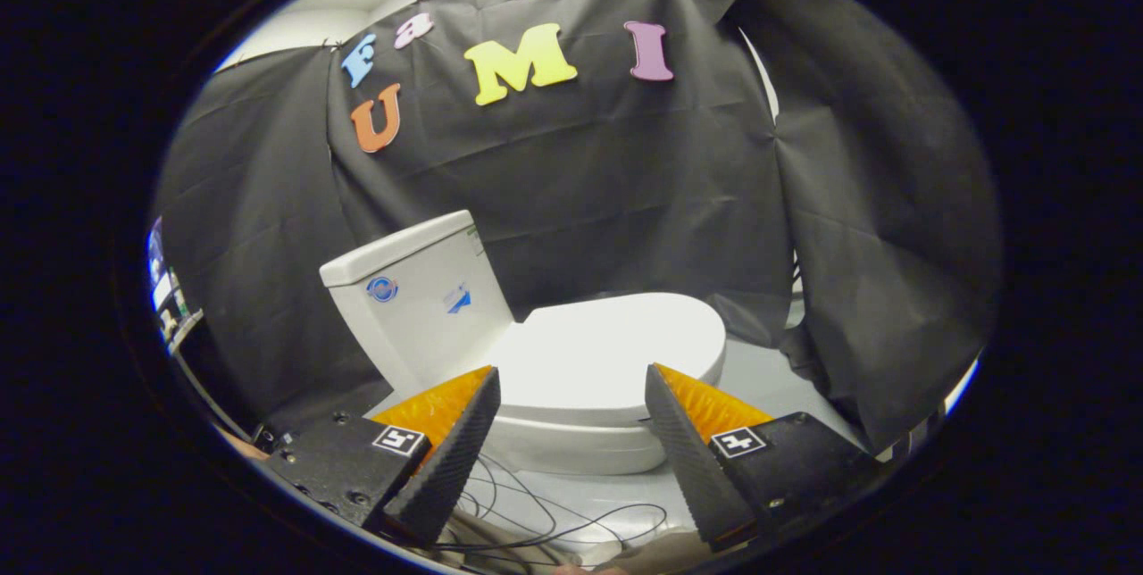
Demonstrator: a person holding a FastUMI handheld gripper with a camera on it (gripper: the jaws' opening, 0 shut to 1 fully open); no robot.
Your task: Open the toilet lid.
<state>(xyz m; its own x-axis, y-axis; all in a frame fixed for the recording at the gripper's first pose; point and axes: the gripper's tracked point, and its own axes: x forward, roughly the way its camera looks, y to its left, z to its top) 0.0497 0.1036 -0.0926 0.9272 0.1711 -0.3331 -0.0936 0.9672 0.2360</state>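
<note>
Black cloth [571, 200] hangs as the booth wall behind the toilet [536, 352], the landmark here. The toilet stands on a pale floor [759, 379], seen at an angle, its bowl facing away from the tank. Its tank [420, 298] rises at the rear with the tank cover in place and two small stickers on its side. The toilet lid [607, 352] lies flat and closed over the bowl, so the bowl's inside is hidden. Thin dark cables [554, 517] trail on the floor just before the toilet's base. The tool [571, 383] hovers in front of the toilet, its fingers spread wide and holding nothing; the lid's front edge shows between and just beyond them.
</note>
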